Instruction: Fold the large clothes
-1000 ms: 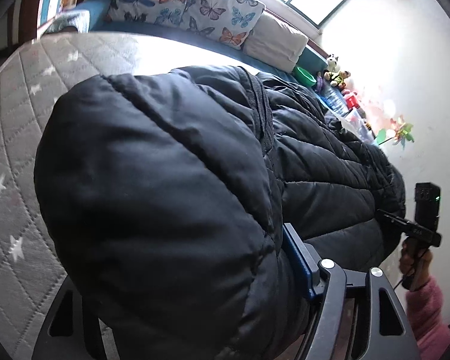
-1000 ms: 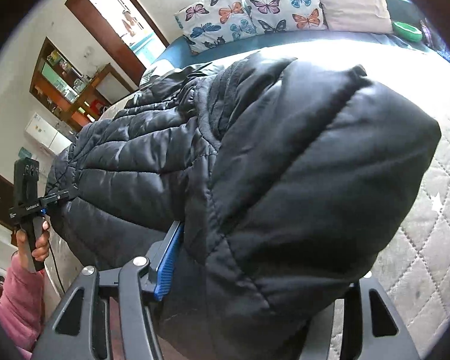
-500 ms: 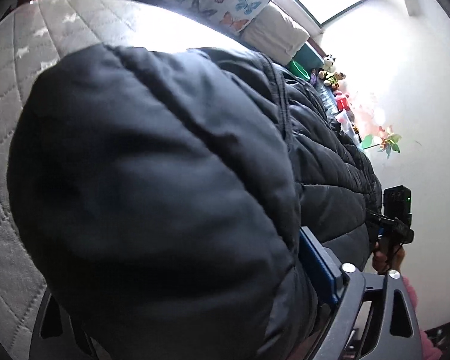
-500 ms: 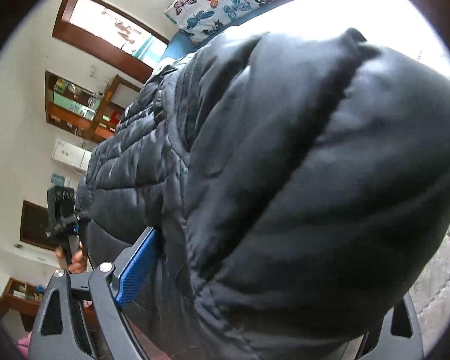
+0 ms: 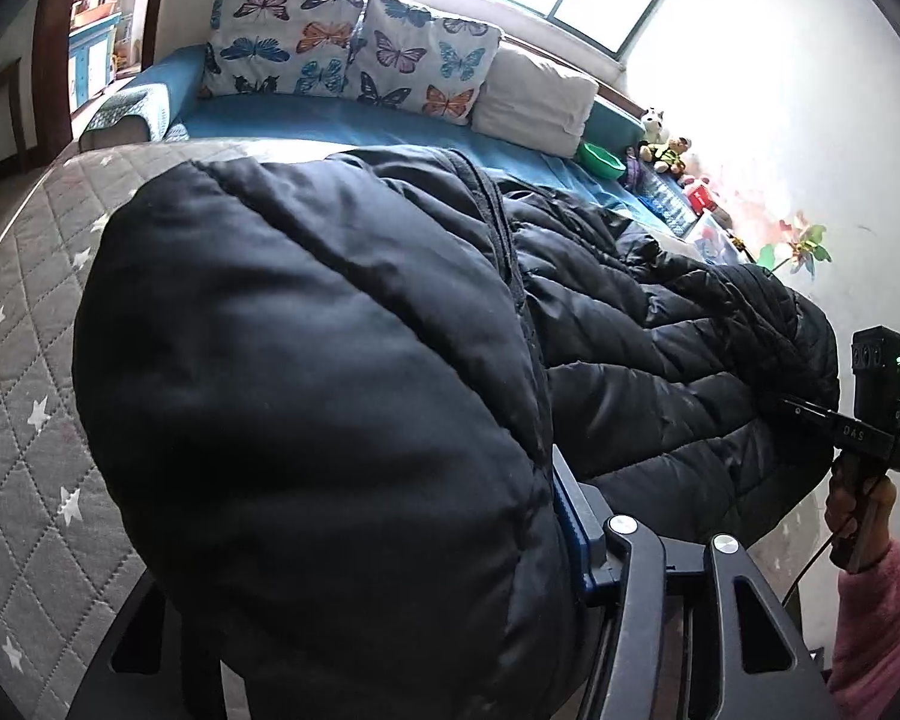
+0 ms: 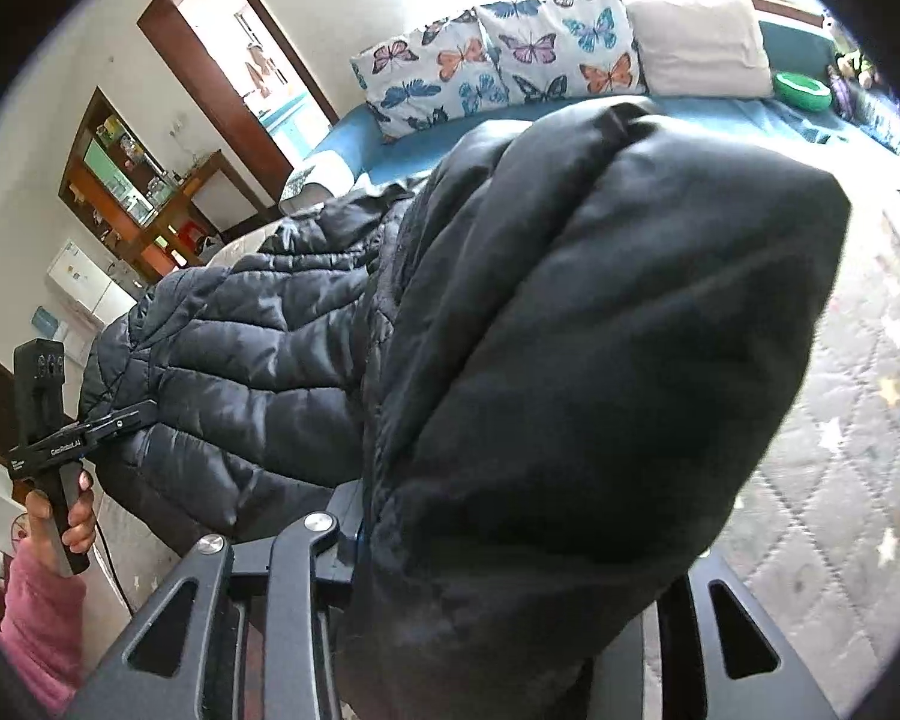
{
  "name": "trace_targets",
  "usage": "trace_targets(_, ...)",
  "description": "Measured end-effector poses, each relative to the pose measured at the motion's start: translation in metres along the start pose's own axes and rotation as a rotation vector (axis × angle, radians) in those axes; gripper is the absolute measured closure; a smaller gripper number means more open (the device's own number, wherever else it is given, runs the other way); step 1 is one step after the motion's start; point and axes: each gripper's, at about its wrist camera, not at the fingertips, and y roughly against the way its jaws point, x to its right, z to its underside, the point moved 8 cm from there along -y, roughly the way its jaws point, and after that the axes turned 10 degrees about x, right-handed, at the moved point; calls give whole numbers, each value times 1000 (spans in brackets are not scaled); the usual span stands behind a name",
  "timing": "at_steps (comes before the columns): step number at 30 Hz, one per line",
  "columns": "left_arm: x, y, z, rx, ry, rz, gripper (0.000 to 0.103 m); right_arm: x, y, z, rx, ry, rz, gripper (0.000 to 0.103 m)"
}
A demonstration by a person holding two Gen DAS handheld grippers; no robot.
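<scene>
A large black puffer jacket (image 5: 660, 372) lies across the grey quilted mattress (image 5: 24, 372). A thick fold of it bulges between the jaws of my left gripper (image 5: 360, 540), which are closing, and the blue pad (image 5: 570, 510) presses its side. In the right wrist view another puffy fold (image 6: 570, 330) fills my right gripper (image 6: 522, 552), whose jaws are also closing on it. Each gripper shows in the other's view, pinching the jacket's near edge: the right gripper (image 5: 801, 405) and the left gripper (image 6: 129, 414), both held by hands in pink sleeves.
Butterfly pillows (image 5: 342, 54) and a white pillow (image 5: 534, 102) line a blue bed at the back. A green bowl (image 5: 600, 159) and toys (image 5: 666, 144) sit by the white wall. Wooden shelves (image 6: 126, 186) and a doorway (image 6: 240, 66) stand at the left.
Both grippers dipped close over the jacket half a second ago, then rose. The pillows and window are back in view. The jacket folds stay between both pairs of jaws.
</scene>
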Motion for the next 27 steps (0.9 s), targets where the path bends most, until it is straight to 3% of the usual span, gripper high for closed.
trace_targets(8,102,-24,-27,-12,-54,74,43,30,47,-15,49,17,67,61)
trace_targets(19,296,-118,-85,-47,-129,199,43,122,119,-50,166,-6,225,61)
trace_targets(23,356,-164,-87,-61,-161,216,43,163,127,-50,185,-35,267,61)
trace_targets(27,388,-220,-61,-125,-156,198,43,202,115,-35,176,-78,301,60)
